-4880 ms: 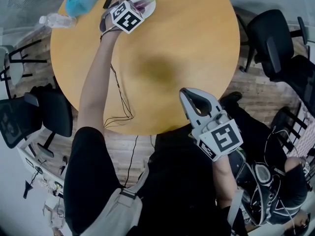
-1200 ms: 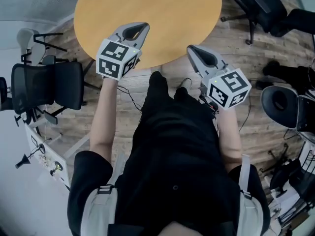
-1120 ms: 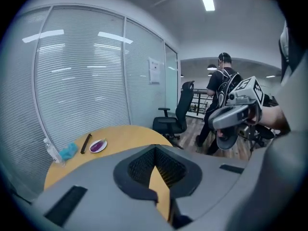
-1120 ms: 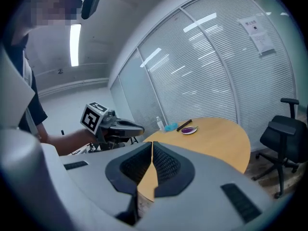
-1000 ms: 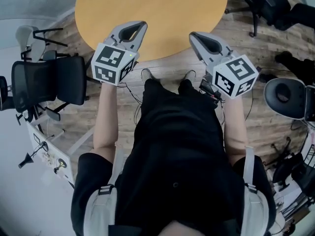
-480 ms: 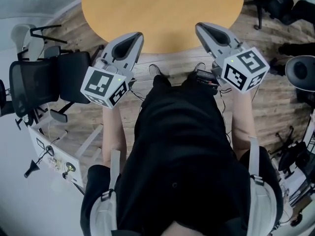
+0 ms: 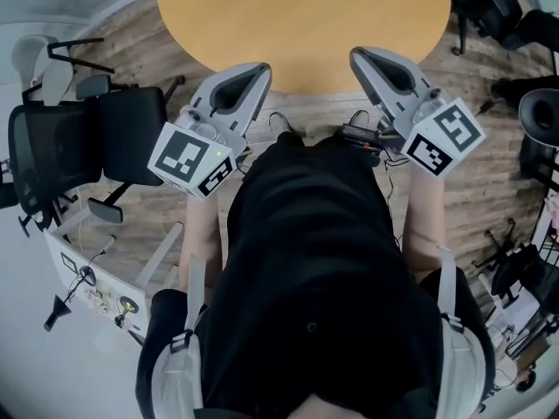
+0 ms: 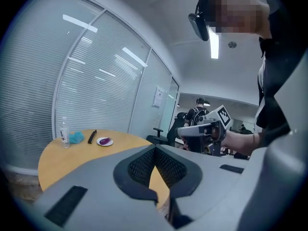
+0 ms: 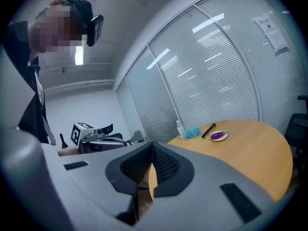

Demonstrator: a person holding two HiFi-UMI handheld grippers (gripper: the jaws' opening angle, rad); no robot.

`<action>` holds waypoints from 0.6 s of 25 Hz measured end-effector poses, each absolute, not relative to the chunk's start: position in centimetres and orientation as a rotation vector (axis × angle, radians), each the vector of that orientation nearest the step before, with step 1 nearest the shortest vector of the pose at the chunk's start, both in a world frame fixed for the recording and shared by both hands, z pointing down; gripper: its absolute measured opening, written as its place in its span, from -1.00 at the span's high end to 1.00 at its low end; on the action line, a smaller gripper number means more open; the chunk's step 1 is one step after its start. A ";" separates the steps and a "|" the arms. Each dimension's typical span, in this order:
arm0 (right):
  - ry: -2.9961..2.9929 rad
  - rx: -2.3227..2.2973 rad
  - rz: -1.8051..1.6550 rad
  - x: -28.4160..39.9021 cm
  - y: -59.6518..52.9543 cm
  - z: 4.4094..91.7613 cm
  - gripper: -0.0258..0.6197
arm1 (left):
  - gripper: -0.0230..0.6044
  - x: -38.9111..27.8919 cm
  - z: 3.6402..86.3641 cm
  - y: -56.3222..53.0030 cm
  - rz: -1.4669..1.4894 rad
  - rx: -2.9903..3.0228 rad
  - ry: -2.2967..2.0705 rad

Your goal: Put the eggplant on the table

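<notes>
Left gripper [image 7: 256,71] and right gripper [image 7: 358,55] were closed on nothing by the table [image 7: 306,16] edge; the eggplant [image 9: 219,135] lay on a plate [image 9: 212,138] across it.

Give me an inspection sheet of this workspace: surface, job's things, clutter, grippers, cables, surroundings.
Surface: round wooden table, the part in the head view bare.
Job's things: eggplant lying on a white plate at the table's far side.
Clutter: water bottle, blue cloth, black stick-like item, all beside the plate.
Grippers: left gripper and right gripper both shut, empty, held by the table's near edge.
Cables: thin wires by the person's feet.
Surroundings: black office chairs, wooden floor, glass wall with blinds.
</notes>
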State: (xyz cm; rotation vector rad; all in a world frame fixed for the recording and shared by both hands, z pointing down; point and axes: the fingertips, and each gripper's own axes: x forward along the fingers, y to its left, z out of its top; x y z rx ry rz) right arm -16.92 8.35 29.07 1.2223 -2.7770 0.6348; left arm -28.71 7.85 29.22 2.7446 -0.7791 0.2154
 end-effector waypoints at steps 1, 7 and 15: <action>-2.774 1.230 0.634 -16.8 8.2 29.0 0.87 | 0.89 -28.4 29.3 7.6 0.223 2.751 -0.762; -2.734 1.254 0.599 -17.1 8.1 28.9 0.87 | 0.89 -27.9 29.2 6.7 0.236 2.787 -0.664; -2.698 1.352 0.611 -16.6 8.1 28.8 0.87 | 0.89 -27.5 29.9 7.3 0.233 2.803 -0.603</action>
